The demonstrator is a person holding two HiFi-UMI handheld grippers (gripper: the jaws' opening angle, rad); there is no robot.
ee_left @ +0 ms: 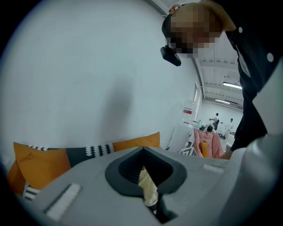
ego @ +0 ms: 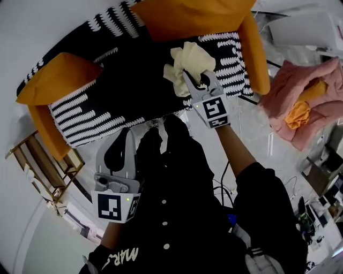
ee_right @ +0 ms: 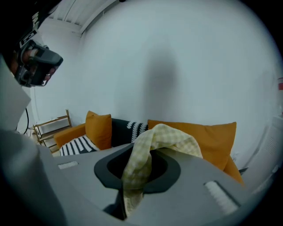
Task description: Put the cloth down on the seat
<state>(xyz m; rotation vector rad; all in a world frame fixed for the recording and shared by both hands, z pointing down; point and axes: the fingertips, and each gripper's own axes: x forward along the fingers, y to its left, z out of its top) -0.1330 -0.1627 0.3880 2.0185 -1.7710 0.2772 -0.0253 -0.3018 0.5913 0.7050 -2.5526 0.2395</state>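
Note:
A pale yellow checked cloth point(ego: 190, 59) hangs bunched over the sofa's black-and-white striped seat point(ego: 96, 115), near its right end. My right gripper point(ego: 199, 76) is shut on the cloth. In the right gripper view the cloth point(ee_right: 177, 137) rises out of the jaws and drapes over the right one. My left gripper point(ego: 127, 134) hangs back by my body, short of the seat's front edge, with its jaws close together and nothing visibly held. In the left gripper view a pale yellow sliver point(ee_left: 148, 187) shows in the narrow slit between the jaws. I cannot tell whether it is pinched there.
Orange cushions point(ego: 59, 77) point(ego: 193, 16) line the sofa's left end and back, and an orange arm point(ego: 256, 51) closes its right end. A pink heap with an orange cloth point(ego: 305, 101) lies on the right. A wooden rack point(ego: 43, 166) stands on the left, and cables point(ego: 225, 187) cross the floor.

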